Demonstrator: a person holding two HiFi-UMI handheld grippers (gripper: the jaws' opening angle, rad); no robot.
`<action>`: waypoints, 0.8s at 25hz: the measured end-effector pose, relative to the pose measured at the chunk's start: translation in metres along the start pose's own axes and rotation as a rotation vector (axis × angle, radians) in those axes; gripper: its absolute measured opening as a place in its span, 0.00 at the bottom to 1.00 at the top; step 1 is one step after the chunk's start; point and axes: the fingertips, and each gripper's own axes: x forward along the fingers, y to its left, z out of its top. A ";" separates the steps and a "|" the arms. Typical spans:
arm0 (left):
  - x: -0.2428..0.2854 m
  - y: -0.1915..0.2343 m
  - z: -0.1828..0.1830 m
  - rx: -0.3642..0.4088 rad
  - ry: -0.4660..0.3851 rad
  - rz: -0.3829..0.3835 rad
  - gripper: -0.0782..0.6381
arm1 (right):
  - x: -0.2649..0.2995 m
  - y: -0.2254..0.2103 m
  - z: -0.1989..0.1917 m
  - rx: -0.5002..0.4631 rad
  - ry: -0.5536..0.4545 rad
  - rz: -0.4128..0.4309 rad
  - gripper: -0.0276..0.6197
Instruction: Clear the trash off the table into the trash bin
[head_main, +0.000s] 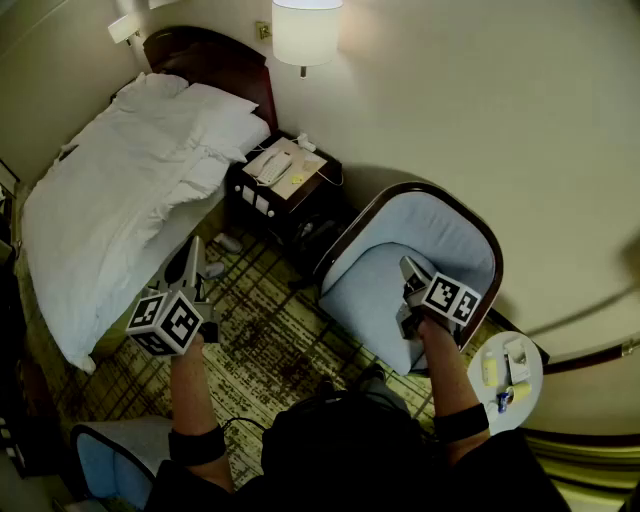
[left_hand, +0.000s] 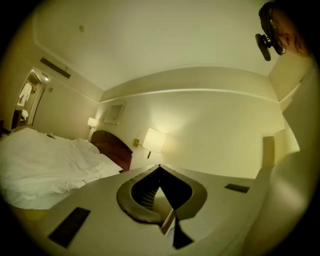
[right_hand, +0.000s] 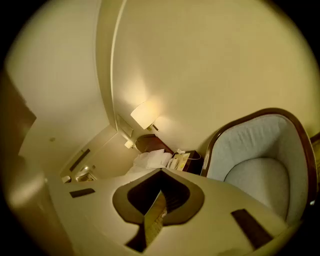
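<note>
The trash lies on a small round white table (head_main: 532, 382) low at my right side. A pale yellow piece (head_main: 489, 370) sits near the table's left edge, a white piece (head_main: 517, 357) toward its far edge, and a small colourful scrap (head_main: 505, 396) at its near edge. They are too small for me to say what each one is. My right gripper (head_main: 409, 268) is held just left of the table, over the seat of a light blue armchair (head_main: 440, 235) with a dark wood rim. It is clear of the trash, and its jaws are pressed together with nothing between them. My left gripper (head_main: 194, 250) is well apart from the table, over the patterned carpet (head_main: 270, 340) beside a bed (head_main: 110, 190) with white sheets. Its jaws are also closed on nothing. Between the bed and the armchair stands a dark nightstand (head_main: 290, 195) with a telephone (head_main: 273, 166) on top. A lit wall lamp (head_main: 305, 32) hangs above it.
</note>
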 end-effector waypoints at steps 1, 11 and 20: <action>0.003 0.000 -0.003 0.009 0.008 0.000 0.11 | -0.001 0.000 0.003 -0.043 -0.006 -0.015 0.04; 0.040 -0.025 -0.044 0.122 0.097 -0.040 0.11 | -0.029 0.001 0.024 -0.548 -0.059 -0.226 0.04; 0.087 -0.091 -0.095 0.158 0.173 -0.235 0.11 | -0.088 -0.027 0.030 -0.586 -0.137 -0.406 0.04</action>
